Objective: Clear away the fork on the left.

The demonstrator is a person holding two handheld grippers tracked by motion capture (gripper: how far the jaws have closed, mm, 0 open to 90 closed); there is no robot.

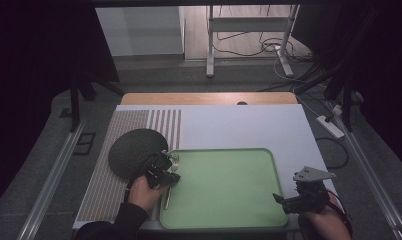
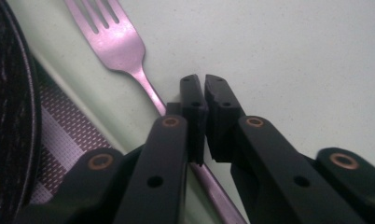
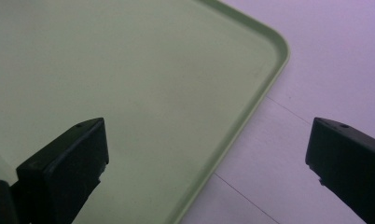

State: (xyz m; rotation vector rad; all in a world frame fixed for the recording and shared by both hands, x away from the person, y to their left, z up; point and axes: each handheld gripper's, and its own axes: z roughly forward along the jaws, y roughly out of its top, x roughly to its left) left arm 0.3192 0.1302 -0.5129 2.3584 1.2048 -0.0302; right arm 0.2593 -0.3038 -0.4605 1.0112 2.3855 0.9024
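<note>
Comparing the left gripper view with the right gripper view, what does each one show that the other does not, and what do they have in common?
Particular to the left gripper view: a metal fork, the dark round plate, a striped woven placemat, and the left gripper closed on the fork's handle.

Particular to the right gripper view: the white table surface, a rounded corner of the tray's rim, and the right gripper with its jaws wide apart, holding nothing.

Shared: the pale green plastic tray.
</note>
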